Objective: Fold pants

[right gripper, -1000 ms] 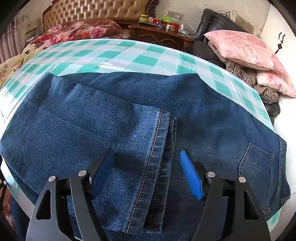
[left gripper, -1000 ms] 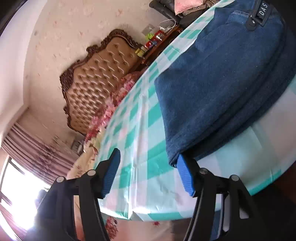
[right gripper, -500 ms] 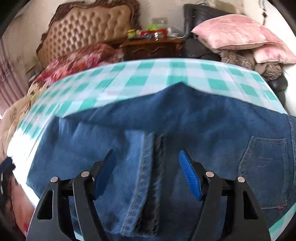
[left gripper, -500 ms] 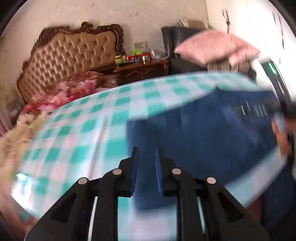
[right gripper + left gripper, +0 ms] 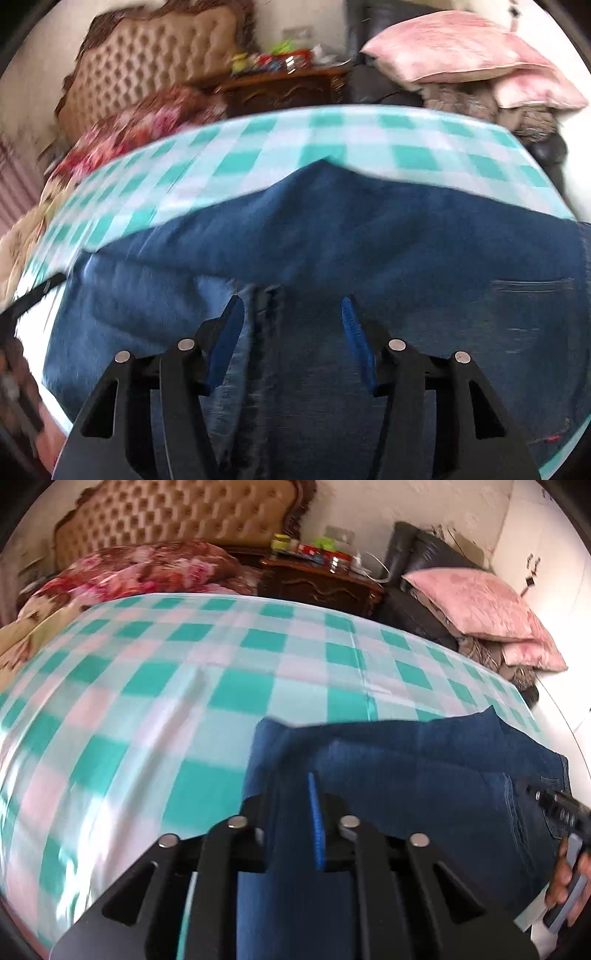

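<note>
A second ago the left gripper (image 5: 295, 812) stood wide open at the left corner of the folded jeans (image 5: 424, 794); now its jaws have just been closing and stand narrow, with a fold of denim rising between the blue pads, apparently pinched, though motion blur makes the contact hard to confirm. The view has also rolled level, so the tablecloth (image 5: 166, 686) lies flat ahead instead of tilted. The right gripper (image 5: 291, 332) has likewise been closing; its jaws are about half open and straddle the stitched hems of the legs (image 5: 262, 332), the pads not yet pressing the cloth. The jeans lie folded on the near right part of the table, back pocket (image 5: 532, 295) to the right, their far edge peaking toward the middle. Left of the jeans and beyond them the teal, white and pink checked cloth is bare and offers open room; the near edge of the table is close under both grippers. In the left wrist view a hand (image 5: 565, 878) holds the other gripper at the right border. Behind the table stand a tufted headboard (image 5: 177, 517), a floral quilt (image 5: 140, 568), a dark wooden nightstand (image 5: 317, 587) with small jars, and pink pillows (image 5: 469, 602) on a dark chair.
</note>
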